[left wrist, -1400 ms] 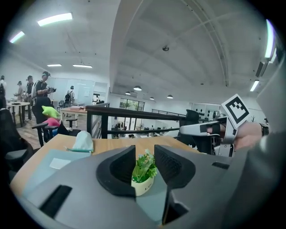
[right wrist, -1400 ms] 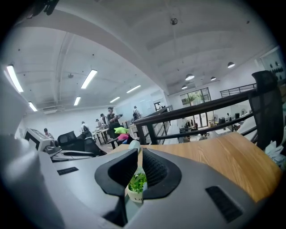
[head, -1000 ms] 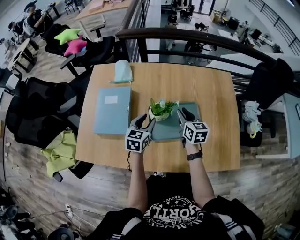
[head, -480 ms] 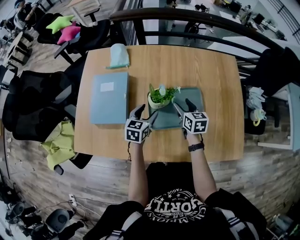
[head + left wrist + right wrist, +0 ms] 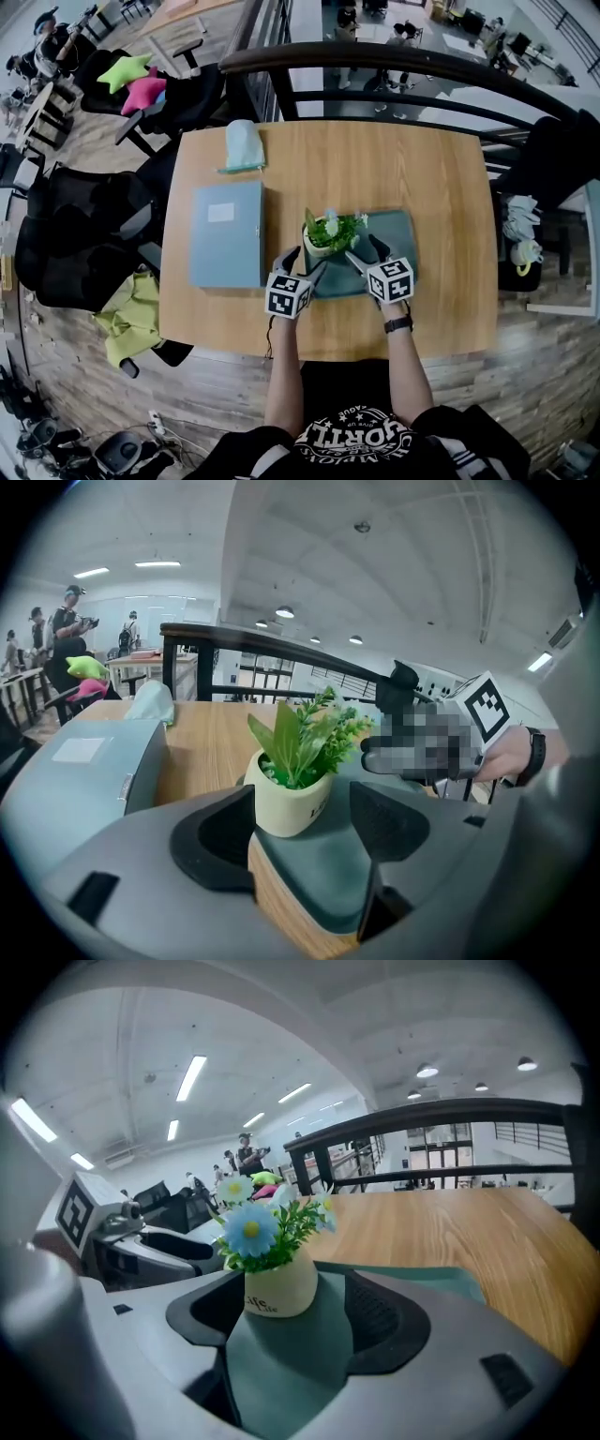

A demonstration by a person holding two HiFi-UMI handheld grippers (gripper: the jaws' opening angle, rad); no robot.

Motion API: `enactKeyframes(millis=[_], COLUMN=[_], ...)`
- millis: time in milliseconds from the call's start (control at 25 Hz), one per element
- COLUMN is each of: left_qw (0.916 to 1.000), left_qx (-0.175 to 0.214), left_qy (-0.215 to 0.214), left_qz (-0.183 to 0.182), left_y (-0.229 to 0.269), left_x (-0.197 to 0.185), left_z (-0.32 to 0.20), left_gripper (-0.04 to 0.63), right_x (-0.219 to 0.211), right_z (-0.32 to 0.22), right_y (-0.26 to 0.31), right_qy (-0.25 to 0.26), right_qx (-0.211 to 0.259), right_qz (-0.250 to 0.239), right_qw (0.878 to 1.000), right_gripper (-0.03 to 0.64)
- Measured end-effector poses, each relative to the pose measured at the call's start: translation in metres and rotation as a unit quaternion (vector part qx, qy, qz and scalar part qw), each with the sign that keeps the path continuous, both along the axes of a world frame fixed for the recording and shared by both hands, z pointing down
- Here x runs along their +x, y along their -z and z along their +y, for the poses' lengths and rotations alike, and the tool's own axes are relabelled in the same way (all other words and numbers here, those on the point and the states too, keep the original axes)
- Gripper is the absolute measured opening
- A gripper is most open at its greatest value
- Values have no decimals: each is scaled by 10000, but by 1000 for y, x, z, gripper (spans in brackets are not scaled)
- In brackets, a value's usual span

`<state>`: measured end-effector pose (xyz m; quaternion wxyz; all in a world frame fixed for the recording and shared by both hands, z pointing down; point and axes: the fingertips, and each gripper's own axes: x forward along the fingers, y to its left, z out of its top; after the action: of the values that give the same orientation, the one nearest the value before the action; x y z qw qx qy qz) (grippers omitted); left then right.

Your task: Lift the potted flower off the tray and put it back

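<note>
A cream pot with green leaves and small blue flowers [image 5: 323, 234] stands on the near left corner of a dull green tray [image 5: 389, 234]. My left gripper [image 5: 302, 262] sits low at the tray's near left edge. Its jaws have just been opening and are open, with the pot [image 5: 286, 799] just beyond its pads [image 5: 217, 836]. My right gripper [image 5: 364, 251] hovers over the tray [image 5: 291, 1354], jaws also just opened and open. The pot [image 5: 279, 1288] stands ahead of them, touching neither pad. Each gripper shows in the other's view.
A blue-grey flat case [image 5: 227, 234] lies left of the tray, a pale teal cloth [image 5: 244, 145] at the far left of the wooden table [image 5: 431, 169]. Black chairs [image 5: 84, 225] crowd the left side. A dark railing [image 5: 394, 70] runs behind the table.
Both grippers have come down closer to the tray and their jaws stand wider apart. The pot stays at the same spot on the tray.
</note>
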<state>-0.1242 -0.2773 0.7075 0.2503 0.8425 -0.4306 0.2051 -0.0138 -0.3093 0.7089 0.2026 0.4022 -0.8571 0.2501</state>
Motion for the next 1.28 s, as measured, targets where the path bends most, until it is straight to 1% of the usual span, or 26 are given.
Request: enactKeyframes(millis=[80, 160, 280, 400, 560, 640, 760, 920, 1040, 1280], left_qw=[10000, 9999, 9997, 9994, 9990, 9991, 9992, 9993, 9994, 9993], left_qx=[-50, -83, -160, -194, -176, -103, -1, 74, 110, 126], left_qy=[-12, 2, -7, -61, -130, -179, -251, -230, -220, -247], left_qz=[-68, -95, -182, -275, -389, -374, -316, -293, -242, -248], left_y=[-8, -15, -25, -34, -41, -43, -44, -44, -43, -44], left_x=[-1, -2, -2, 1, -1, 1, 5, 8, 9, 8], left_z=[-4, -7, -10, -13, -20, -23, -25, -29, -29, -34], left_gripper=[319, 321, 328, 341, 341, 341, 340, 333, 325, 316], right_x=[-2, -7, -15, -17, -29, -34, -40, -46, -46, -46], right_z=[-1, 1, 4, 5, 0, -1, -3, -7, -12, -17], right_y=[-10, -15, -21, -31, -37, -38, -39, -39, -35, -35], right_qy=[208, 491, 971, 1257, 1547, 1690, 1748, 1875, 1764, 1631], right_qx=[55, 108, 243, 272, 290, 331, 363, 456, 538, 574], right_qz=[149, 207, 312, 472, 313, 246, 82, 147, 83, -6], right_qw=[9997, 9985, 9945, 9906, 9870, 9848, 9839, 9811, 9828, 9849], right_gripper=[371, 380, 373, 373, 373, 373, 368, 357, 327, 319])
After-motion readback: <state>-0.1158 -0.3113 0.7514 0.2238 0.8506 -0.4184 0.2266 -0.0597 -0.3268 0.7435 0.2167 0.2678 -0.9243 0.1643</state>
